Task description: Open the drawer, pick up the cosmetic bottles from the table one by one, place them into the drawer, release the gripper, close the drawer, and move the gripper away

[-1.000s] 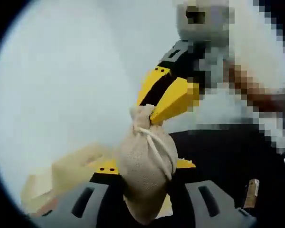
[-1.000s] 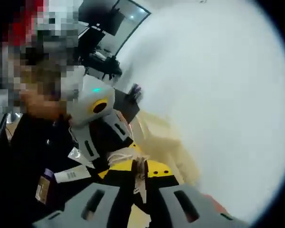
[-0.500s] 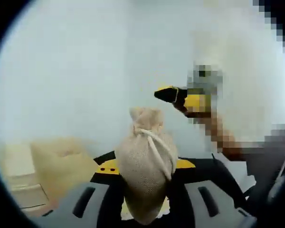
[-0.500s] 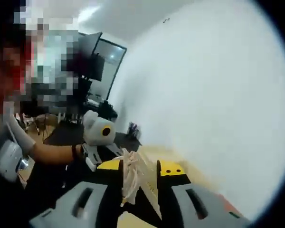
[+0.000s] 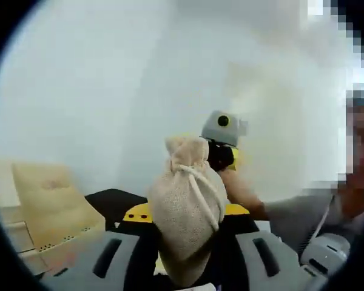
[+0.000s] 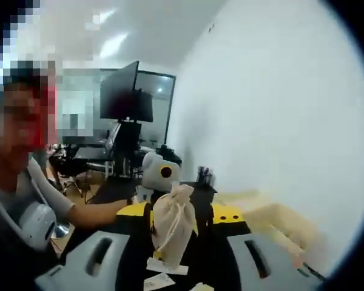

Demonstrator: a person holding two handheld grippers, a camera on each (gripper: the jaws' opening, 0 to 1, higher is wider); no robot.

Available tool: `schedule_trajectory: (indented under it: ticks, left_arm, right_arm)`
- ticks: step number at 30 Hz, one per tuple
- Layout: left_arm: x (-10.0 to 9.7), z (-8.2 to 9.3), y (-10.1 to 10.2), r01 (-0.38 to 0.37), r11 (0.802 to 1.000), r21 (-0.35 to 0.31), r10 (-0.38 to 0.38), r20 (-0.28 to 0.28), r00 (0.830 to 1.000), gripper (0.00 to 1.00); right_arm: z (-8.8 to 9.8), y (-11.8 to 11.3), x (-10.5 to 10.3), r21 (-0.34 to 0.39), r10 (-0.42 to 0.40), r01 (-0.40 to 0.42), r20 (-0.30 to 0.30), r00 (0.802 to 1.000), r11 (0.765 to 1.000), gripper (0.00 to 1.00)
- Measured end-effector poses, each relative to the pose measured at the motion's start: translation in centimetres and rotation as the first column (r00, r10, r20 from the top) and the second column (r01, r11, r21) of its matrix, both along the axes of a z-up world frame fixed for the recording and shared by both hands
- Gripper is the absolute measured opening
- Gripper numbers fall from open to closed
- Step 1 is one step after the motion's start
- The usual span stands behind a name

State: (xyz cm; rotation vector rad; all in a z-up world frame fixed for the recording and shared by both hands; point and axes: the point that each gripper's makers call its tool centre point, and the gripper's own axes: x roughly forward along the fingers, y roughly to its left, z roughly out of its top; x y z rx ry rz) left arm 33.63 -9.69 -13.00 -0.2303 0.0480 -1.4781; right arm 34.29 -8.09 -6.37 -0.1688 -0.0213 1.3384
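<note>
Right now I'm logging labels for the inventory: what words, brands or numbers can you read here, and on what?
No text can be read.
White paper tag under the cloth pouch in the right gripper view: print, if any, too blurred.
Faint mark on the pale wooden box in the left gripper view: too blurred to read.

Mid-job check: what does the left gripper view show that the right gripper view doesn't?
Left gripper view: the right gripper beyond the pouch, against a plain wall. Right gripper view: monitors and a pen cup. Both: a burlap pouch clamped between that view's own jaws, a beige drawer unit, the person's arm.
</note>
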Motion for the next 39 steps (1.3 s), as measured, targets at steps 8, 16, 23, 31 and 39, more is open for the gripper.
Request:
schedule_trajectory:
  ticks: [8,16,23,31,39]
  left_arm:
    - [-1.7,-0.4,-0.2,0.09,0.996,0.017,-0.09,0.005,0.996,0.32]
    - [-1.8,-0.9,-0.1,0.103,0.994,0.046,-0.104,0.01,0.995,0.32]
    - [-2.0,-0.9,0.3,0.113,0.992,0.054,-0.114,0.019,0.993,0.32]
    - [-1.7,-1.1,0.6,0.1,0.993,0.069,-0.102,0.022,0.995,0.32]
    - [-0.9,-1.3,1.0,0.067,0.994,0.083,-0.069,0.032,0.997,0.33]
  right_arm:
    - [-0.9,2.3,-0.8,0.025,0.082,-0.08,-0.08,0.993,0.996,0.32]
    - [-2.3,4.3,-1.5,0.01,0.124,-0.124,-0.118,0.985,0.992,0.28]
    - [-2.0,4.6,-0.9,0.06,0.135,-0.126,-0.187,0.973,0.99,0.23]
    - [-2.6,5.0,-0.8,0.069,0.128,-0.115,-0.225,0.966,0.991,0.18]
    - [-3.1,5.1,-0.5,0.084,0.121,-0.102,-0.259,0.958,0.991,0.12]
